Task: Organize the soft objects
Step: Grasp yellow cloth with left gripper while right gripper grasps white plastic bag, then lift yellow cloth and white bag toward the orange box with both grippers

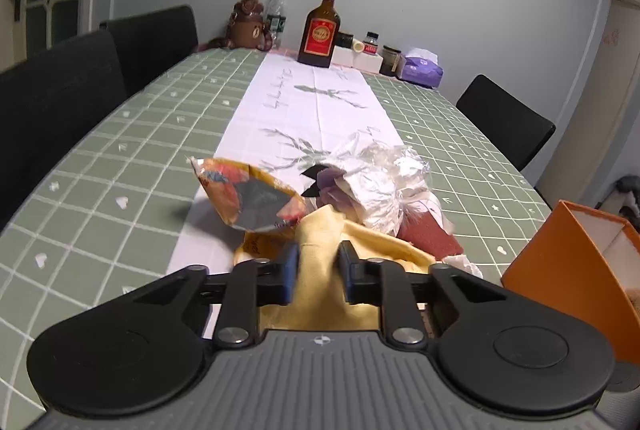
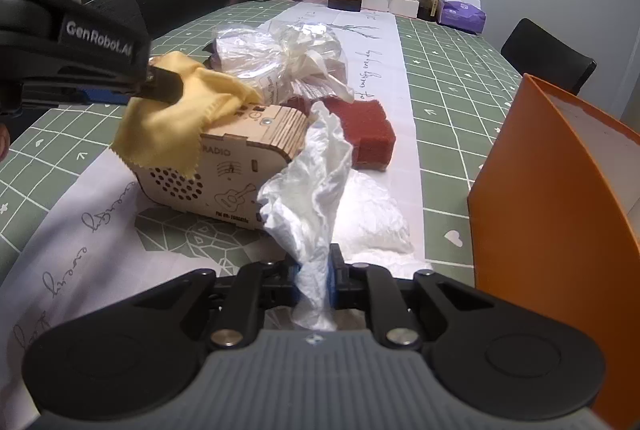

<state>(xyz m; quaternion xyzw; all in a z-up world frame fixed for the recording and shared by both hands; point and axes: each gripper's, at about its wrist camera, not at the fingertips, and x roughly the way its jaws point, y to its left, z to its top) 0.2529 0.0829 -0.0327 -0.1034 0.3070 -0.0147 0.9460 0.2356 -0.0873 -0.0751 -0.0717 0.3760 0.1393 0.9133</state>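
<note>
My left gripper (image 1: 318,270) is shut on a yellow cloth (image 1: 320,234), which drapes over a wooden radio box (image 2: 224,166); the same cloth (image 2: 180,118) and the left gripper (image 2: 160,90) show in the right wrist view. My right gripper (image 2: 314,278) is shut on a crumpled white tissue (image 2: 312,174) and holds it up above the table. A red sponge (image 2: 360,126), a clear plastic bag bundle (image 2: 280,58) and another white tissue (image 2: 372,218) lie on the white runner. A shiny snack wrapper (image 1: 248,194) lies left of the pile.
An open orange box (image 2: 552,198) stands at the right, also in the left wrist view (image 1: 572,270). Far end: a liquor bottle (image 1: 320,30), water bottle (image 1: 276,12), brown bear toy (image 1: 248,22), jars, purple tissue pack (image 1: 422,68). Black chairs flank the green checked tablecloth (image 1: 100,170).
</note>
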